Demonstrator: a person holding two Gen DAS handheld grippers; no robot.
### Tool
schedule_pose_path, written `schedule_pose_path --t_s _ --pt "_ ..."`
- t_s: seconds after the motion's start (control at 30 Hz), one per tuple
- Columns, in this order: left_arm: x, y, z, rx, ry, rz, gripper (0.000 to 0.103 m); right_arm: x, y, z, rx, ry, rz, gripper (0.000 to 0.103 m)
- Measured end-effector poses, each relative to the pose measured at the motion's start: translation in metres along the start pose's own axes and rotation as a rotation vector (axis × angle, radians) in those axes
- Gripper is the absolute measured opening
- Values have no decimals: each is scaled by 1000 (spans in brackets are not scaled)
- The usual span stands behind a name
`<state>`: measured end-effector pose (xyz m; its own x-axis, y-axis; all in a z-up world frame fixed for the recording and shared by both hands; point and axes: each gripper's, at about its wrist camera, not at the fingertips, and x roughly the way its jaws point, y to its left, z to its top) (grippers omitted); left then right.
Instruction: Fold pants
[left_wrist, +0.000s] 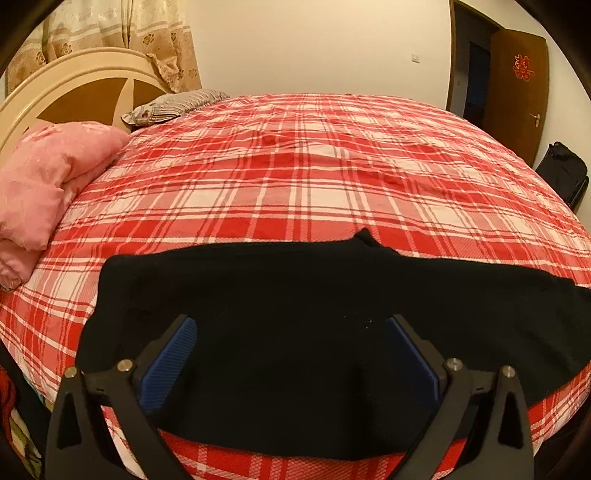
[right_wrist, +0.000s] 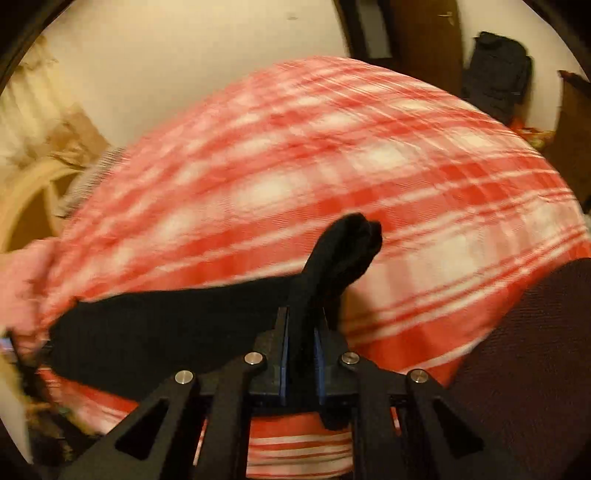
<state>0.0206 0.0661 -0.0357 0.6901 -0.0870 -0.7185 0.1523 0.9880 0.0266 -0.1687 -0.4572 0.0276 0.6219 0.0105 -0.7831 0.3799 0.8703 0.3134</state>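
Black pants (left_wrist: 295, 295) lie spread across the near edge of a bed with a red and white plaid sheet (left_wrist: 295, 166). My left gripper (left_wrist: 288, 325) hovers open just over the pants, its blue pads (left_wrist: 170, 362) wide apart and nothing between them. In the right wrist view, my right gripper (right_wrist: 302, 317) is shut on a bunched end of the black pants (right_wrist: 347, 247), which sticks up past the fingertips; the rest of the cloth (right_wrist: 155, 325) trails off to the left over the sheet. That view is blurred by motion.
A pink quilt (left_wrist: 48, 184) is piled at the bed's left beside a cream headboard (left_wrist: 74, 88) and a striped pillow (left_wrist: 173, 105). A brown door (left_wrist: 517, 92) and a black bag (left_wrist: 565, 173) stand at the right. A dark red surface (right_wrist: 535, 350) fills the right wrist view's lower right.
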Motion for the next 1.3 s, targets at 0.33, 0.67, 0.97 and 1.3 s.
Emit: schedule_pose_path --t_s 0.33,0.67,0.97,1.3 --pt "-1 0 -7 -1 -3 -32 103 37 174 -22 -261 59 268 11" --pt "-1 14 -9 -16 -10 -22 103 101 267 -71 -404 133 322 11" --pt "7 20 -13 -27 11 -14 103 138 295 -108 -504 95 268 39" --pt "3 4 -4 13 -9 -27 103 81 284 -122 -563 -22 554 67"
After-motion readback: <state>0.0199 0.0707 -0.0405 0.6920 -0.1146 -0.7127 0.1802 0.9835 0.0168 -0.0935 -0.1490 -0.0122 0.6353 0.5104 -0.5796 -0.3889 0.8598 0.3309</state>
